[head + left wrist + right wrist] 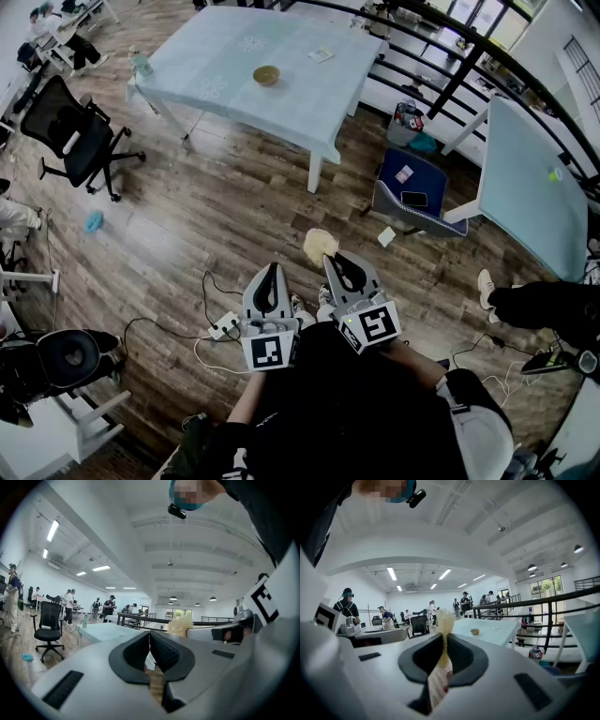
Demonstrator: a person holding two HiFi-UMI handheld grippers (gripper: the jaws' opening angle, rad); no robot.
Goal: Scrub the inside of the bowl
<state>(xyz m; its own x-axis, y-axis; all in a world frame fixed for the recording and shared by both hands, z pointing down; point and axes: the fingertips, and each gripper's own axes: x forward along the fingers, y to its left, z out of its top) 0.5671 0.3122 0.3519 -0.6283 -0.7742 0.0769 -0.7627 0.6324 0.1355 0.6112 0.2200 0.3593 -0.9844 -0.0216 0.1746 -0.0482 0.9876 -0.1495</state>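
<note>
Right gripper (343,269) — pinching a pale yellow fibrous scrub pad (320,246), carried ready for scrubbing. Left gripper (270,281) — pressed together, empty. Small tan bowl (266,75): upright on the pale blue bench (216,84), well apart, not yet reached.

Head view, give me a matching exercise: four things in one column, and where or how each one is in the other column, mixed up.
Things:
1. bowl
2. left gripper
3. right gripper
4. black chair

Place or state:
A. shut on a pale scrubber
B. standing on the wood floor
C. on the pale table
D. shut, nothing in it

Pairs: 1-C, 2-D, 3-A, 4-B.
</note>
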